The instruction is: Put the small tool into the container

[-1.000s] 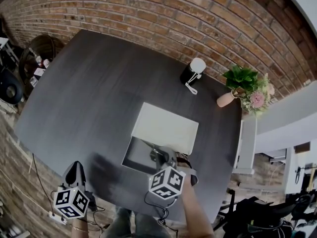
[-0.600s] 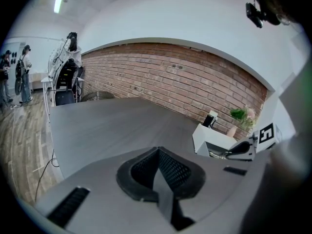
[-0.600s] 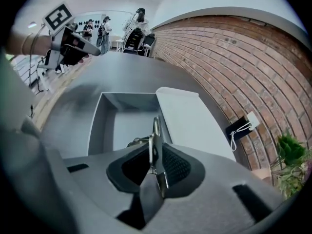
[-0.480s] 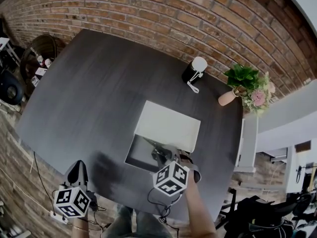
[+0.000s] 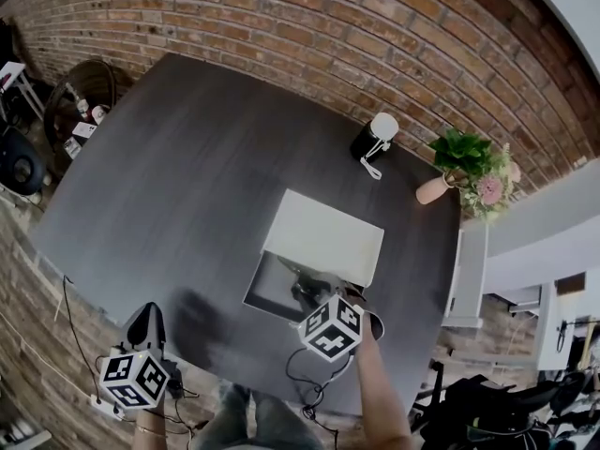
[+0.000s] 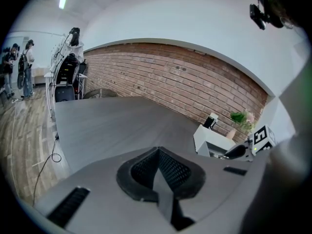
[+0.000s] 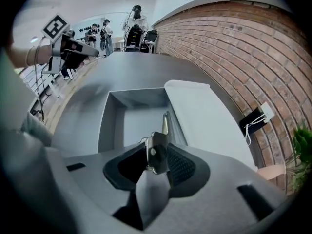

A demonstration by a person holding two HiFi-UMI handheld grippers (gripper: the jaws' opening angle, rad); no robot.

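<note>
The container is a shallow grey box on the dark table, its white lid folded back on the far side. My right gripper hovers over the box's near right part. Its jaws are opening, and the small metal tool still hangs between them, resting against the right pad with a gap at the left pad. The tool's tip points down into the box. My left gripper is at the table's near left edge, shut with nothing in it.
A black cylinder with a white cap and cord stands at the far side, with a potted plant with pink flowers to its right. The brick wall runs behind the table. A wicker chair is off to the left.
My right gripper has shifted slightly right over the box while the view drifted. The left gripper has stayed at the near edge.
</note>
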